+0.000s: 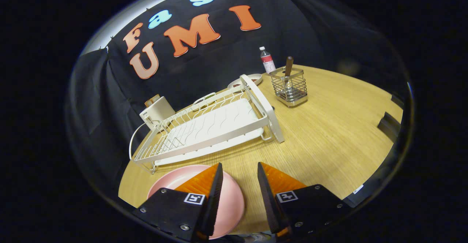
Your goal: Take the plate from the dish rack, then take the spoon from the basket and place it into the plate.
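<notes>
1. Gripper (239, 170): fingers spread apart, nothing between them, hovering above the table (329, 126).
2. Plate (228, 202): pink, flat on the table, partly under the left finger, just in front of the dish rack.
3. Dish rack (204, 126): white wire, beyond the fingers, with no dishes in it.
4. Basket (289, 86): wire, right of the rack's far end.
5. Spoon (288, 67): upright in the basket, handle up.
6. Bottle (267, 60): behind the basket, near the wall.

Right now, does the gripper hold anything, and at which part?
Nothing is held. The gripper is open; the pink plate lies on the table under its fingers.
</notes>
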{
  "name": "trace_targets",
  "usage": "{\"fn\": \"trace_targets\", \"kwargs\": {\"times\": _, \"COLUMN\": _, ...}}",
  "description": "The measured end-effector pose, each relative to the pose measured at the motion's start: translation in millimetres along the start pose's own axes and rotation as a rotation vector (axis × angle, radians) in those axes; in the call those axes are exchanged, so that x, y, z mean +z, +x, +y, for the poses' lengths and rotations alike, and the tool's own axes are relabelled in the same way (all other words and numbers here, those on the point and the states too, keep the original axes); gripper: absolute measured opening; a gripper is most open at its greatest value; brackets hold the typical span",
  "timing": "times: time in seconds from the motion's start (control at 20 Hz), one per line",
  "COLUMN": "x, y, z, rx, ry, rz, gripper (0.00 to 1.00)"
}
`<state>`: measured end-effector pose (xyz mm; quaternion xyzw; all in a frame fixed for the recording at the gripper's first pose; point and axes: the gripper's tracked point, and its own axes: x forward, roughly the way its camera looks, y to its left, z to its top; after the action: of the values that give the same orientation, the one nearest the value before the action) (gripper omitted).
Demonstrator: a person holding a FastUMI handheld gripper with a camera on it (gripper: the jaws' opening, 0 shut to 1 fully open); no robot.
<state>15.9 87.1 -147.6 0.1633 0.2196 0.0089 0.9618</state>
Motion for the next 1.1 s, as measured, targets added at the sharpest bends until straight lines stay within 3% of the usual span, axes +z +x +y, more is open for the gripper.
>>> {"fn": "trace_targets", "kwargs": {"times": 0.3, "x": 50.0, "y": 3.6, "z": -36.3, "rx": -0.092, "ry": -0.177, "rz": -0.114, "gripper": 0.92}}
{"fn": "trace_targets", "kwargs": {"times": 0.4, "x": 71.3, "y": 5.1, "z": -51.0, "rx": -0.134, "ry": -0.224, "rz": -0.162, "gripper": 0.97}}
{"fn": "trace_targets", "kwargs": {"times": 0.8, "x": 144.1, "y": 36.9, "z": -101.2, "rx": -0.268, "ry": -0.302, "rz": -0.311, "gripper": 0.98}}
{"fn": "trace_targets", "kwargs": {"times": 1.1, "x": 184.0, "y": 78.3, "z": -104.5, "rx": -0.254, "ry": -0.302, "rz": -0.392, "gripper": 0.97}}
